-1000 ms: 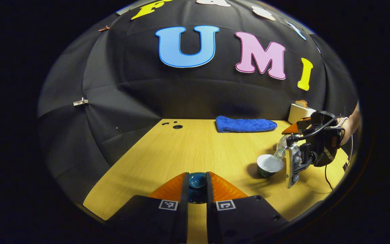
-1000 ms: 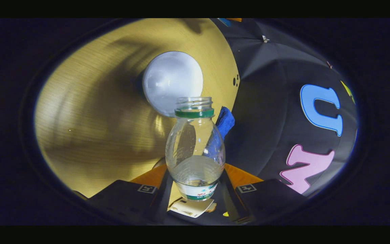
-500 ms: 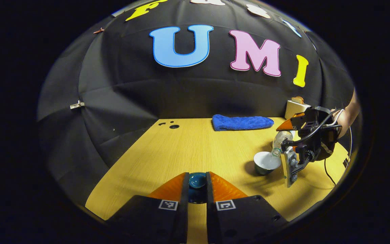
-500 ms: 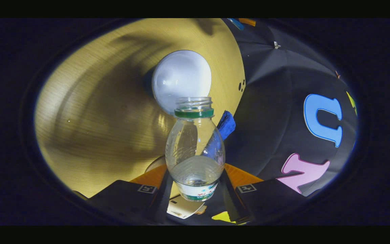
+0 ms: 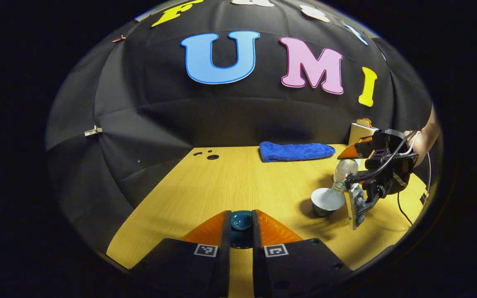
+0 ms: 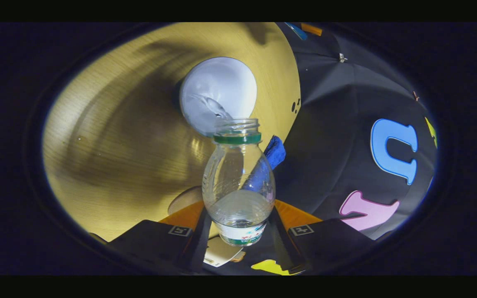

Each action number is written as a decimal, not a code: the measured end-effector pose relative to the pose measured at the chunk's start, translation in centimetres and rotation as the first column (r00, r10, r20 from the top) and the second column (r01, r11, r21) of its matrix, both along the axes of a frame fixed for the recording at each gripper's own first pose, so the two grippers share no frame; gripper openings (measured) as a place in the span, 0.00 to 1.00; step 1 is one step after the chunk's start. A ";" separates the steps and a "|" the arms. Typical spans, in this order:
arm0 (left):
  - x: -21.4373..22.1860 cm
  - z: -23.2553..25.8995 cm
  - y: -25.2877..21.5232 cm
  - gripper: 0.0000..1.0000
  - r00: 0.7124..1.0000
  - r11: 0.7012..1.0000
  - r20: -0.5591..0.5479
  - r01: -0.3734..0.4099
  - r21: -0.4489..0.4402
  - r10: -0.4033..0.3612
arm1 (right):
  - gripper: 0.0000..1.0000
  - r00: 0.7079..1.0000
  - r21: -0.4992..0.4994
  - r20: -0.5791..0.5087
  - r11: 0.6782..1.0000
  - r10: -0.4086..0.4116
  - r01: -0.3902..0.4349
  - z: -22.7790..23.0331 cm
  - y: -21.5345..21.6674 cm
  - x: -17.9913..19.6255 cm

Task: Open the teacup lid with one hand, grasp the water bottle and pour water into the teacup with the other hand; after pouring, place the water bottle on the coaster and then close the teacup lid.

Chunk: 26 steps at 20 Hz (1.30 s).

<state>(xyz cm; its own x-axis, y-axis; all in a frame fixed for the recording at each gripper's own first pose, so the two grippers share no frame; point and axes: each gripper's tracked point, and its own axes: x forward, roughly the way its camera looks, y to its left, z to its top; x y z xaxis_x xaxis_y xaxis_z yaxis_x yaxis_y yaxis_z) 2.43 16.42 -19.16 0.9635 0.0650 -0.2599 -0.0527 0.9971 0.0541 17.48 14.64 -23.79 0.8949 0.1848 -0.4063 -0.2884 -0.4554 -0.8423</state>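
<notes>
In the left gripper view my left gripper (image 5: 241, 225) is shut on the knob of the dark teal teacup lid (image 5: 241, 220), held above the table's near edge. Off to the right stands the uncovered teacup (image 5: 327, 201), dark outside and white inside. My right gripper (image 5: 356, 174) holds the clear water bottle (image 5: 343, 169) tipped over it, mouth at the rim. In the right gripper view my right gripper (image 6: 238, 225) is shut on the bottle (image 6: 238, 186), and a thin stream of water leaves its green-ringed mouth into the teacup (image 6: 218, 93).
A folded blue towel (image 5: 292, 151) lies at the back of the wooden table (image 5: 230, 186). A cream box (image 5: 360, 131) stands at the back right. A round tan coaster (image 6: 184, 198) shows beside the right gripper's fingers. A hand (image 5: 422, 138) holds the right gripper.
The bottle has tipped further and water now streams into the teacup. The right gripper shifted slightly. My left gripper has kept the lid still.
</notes>
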 end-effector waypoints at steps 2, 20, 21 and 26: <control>-0.1 0.0 -0.1 0.26 1.000 1.000 0.002 -0.001 -0.002 0.001 | 0.71 1.000 -0.010 0.001 1.000 0.008 -0.008 0.2 0.1 0.1; -1.6 -0.3 -0.4 0.26 1.000 1.000 0.001 -0.005 0.011 0.005 | 0.70 0.996 -0.132 0.049 0.989 0.079 -0.072 2.0 1.1 1.3; -1.7 -0.1 -0.5 0.27 1.000 1.000 0.003 -0.006 0.004 0.006 | 0.70 0.995 -0.136 0.052 0.988 0.082 -0.075 2.1 1.2 1.3; -2.4 0.0 -0.7 0.23 1.000 1.000 0.005 -0.021 -0.023 0.021 | 0.71 0.993 -0.155 0.060 0.984 0.100 -0.090 2.6 1.3 0.7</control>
